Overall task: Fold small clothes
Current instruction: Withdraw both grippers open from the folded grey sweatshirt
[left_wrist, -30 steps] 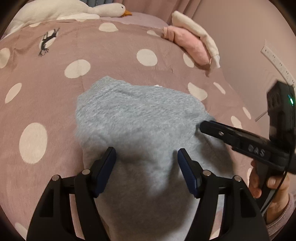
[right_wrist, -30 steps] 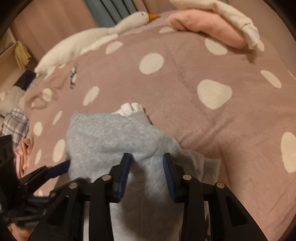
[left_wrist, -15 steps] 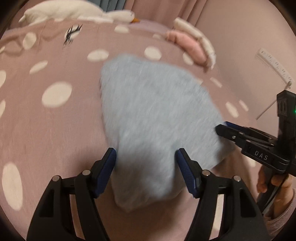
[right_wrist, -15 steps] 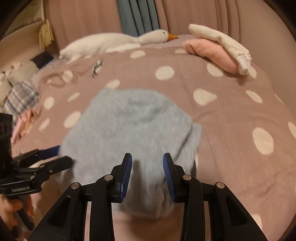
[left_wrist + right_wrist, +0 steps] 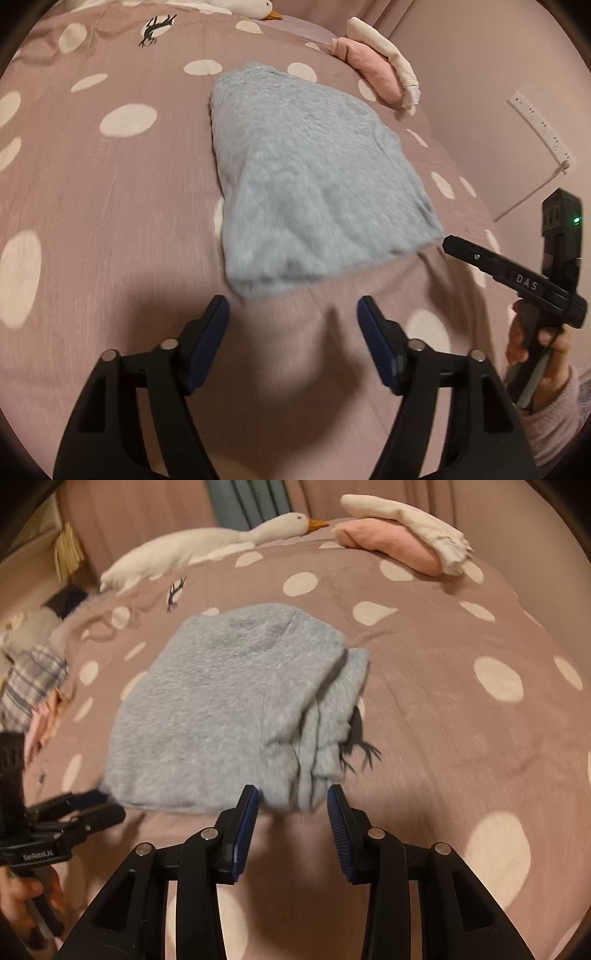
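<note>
Where a second ago both sets of jaws stood over the grey garment [image 5: 314, 184] with cloth between the pads, they now sit back from it, and the folded bundle lies alone on the dotted pink bedspread [image 5: 103, 206], its near edge just ahead of the fingertips. The left gripper [image 5: 293, 314] has its jaws opening, wide apart, with only bedspread between them; the right gripper [image 5: 291, 805] has its jaws opening too, narrower, with the garment's near edge just in front of the gap and neither pad pressing on it. Compared with the earlier views, the garment sits further up each picture and shows its whole outline, and a white patch that peeked out at its far edge no longer shows. In the right wrist view the right side of the bundle shows stacked layers, blurred, so the number of folds is hard to count. A dark printed figure [image 5: 360, 744] on the bedspread is partly covered by that edge. Each gripper's handle and the hand [image 5: 543, 343] holding it are cut off by the picture's rim. Beyond lie a pink and cream folded pile [image 5: 402, 535] and a plush goose [image 5: 207, 542], well apart from the garment
</note>
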Demonstrator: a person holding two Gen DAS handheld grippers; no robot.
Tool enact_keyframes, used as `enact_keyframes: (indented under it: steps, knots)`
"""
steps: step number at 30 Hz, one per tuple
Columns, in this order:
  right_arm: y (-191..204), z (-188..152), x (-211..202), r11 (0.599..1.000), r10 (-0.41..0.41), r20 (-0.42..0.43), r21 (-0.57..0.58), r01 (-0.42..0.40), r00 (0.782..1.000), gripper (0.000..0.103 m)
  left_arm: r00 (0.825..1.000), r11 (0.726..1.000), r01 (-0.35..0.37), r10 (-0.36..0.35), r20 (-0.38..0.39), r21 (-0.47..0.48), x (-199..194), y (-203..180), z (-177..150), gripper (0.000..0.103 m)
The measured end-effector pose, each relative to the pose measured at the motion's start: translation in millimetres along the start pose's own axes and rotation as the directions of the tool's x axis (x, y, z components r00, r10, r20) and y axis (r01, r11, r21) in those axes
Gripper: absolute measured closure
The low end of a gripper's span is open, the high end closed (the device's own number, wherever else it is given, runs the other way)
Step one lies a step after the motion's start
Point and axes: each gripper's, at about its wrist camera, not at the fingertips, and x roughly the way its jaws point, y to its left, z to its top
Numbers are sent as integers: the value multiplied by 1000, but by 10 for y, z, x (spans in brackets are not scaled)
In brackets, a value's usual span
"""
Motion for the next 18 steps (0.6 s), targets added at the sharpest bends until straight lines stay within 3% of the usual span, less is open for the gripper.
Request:
enact_keyframes:
  steps: [3, 7, 13, 16, 18]
  knots:
    - [-95, -102, -100, 997, 38, 9, 61, -38, 999, 56, 1000, 1000, -2, 2, -5, -28, -102, 5, -95, 19]
    - [-230, -247, -204, 981, 109, 19, 160, -110, 994, 55, 1000, 997, -18, 18, -1, -76, -226, 13, -173, 18]
    - [-253, -355, -314, 959, 169, 39, 224, -173, 985, 47, 997, 995, -73, 74, 17, -67, -401, -66, -238, 17]
    - [-225, -358, -358, 961, 169, 41, 216, -174, 985, 41, 996, 994, -85, 88, 34, -70, -484, -79, -244, 3]
    - [-201, -358, -381, 963, 169, 43, 206, -174, 985, 36, 993, 993, -98, 102, 52, -68, -555, -93, -250, 1]
